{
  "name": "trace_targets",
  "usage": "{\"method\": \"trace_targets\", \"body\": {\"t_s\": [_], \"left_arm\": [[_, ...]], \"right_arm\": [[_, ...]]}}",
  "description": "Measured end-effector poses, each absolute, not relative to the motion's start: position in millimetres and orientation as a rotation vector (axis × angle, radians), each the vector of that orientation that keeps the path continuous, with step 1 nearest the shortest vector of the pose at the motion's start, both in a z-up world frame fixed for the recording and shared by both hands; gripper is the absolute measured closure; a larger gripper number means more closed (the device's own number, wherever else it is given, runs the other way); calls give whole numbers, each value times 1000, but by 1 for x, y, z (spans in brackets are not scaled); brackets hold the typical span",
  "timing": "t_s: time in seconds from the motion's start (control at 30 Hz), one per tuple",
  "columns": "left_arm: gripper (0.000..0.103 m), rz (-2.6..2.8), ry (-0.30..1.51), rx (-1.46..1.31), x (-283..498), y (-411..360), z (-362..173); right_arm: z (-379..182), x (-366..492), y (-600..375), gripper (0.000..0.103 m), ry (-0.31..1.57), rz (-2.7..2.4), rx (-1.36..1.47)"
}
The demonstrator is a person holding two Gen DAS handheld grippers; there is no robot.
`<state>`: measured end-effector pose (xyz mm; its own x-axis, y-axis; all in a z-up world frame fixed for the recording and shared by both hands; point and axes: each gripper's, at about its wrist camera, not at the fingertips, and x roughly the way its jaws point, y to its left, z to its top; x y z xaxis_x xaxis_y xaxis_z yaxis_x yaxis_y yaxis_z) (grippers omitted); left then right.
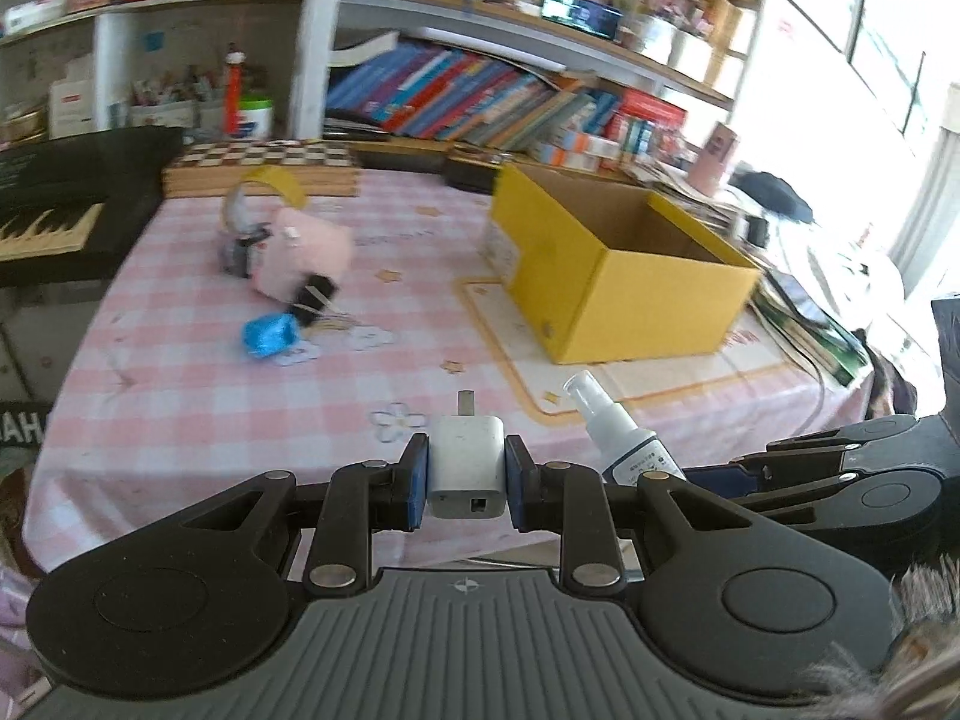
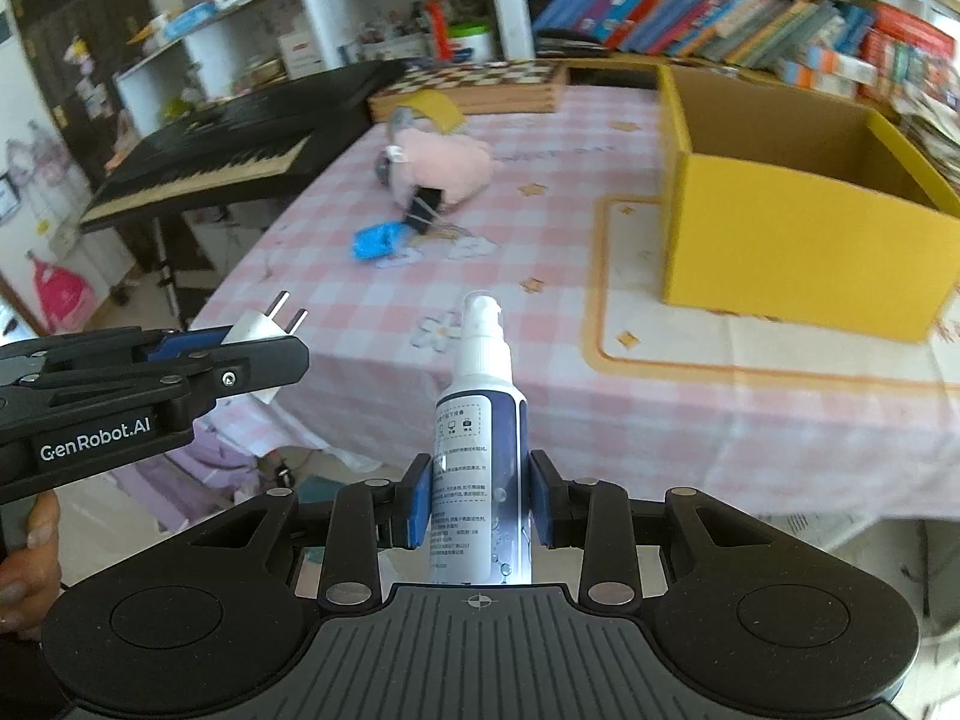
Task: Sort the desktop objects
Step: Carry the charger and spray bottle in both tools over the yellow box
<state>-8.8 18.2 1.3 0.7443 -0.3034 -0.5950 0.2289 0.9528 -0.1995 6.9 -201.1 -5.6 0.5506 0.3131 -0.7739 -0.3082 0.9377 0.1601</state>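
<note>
Two grippers: level, side by side, low in frame
Left gripper (image 1: 467, 474): clamped on white charger (image 1: 467, 468), prongs forward
Right gripper (image 2: 482, 498): clamped on spray bottle (image 2: 483, 420), nozzle forward
Yellow box (image 2: 804, 240): open, right of frame

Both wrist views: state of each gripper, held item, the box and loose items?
left gripper: shut on white plug adapter
right gripper: shut on spray bottle
yellow box: open, on the table
pink plush: lying loose
blue item: lying loose
</note>
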Motion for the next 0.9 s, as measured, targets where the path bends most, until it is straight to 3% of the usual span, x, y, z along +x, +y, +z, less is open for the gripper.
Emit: {"method": "trace_targets", "body": {"t_s": [0.9], "left_arm": [[80, -650, 686, -5, 13, -79, 1]], "right_arm": [[-4, -33, -287, 70, 918, 38, 143]]}}
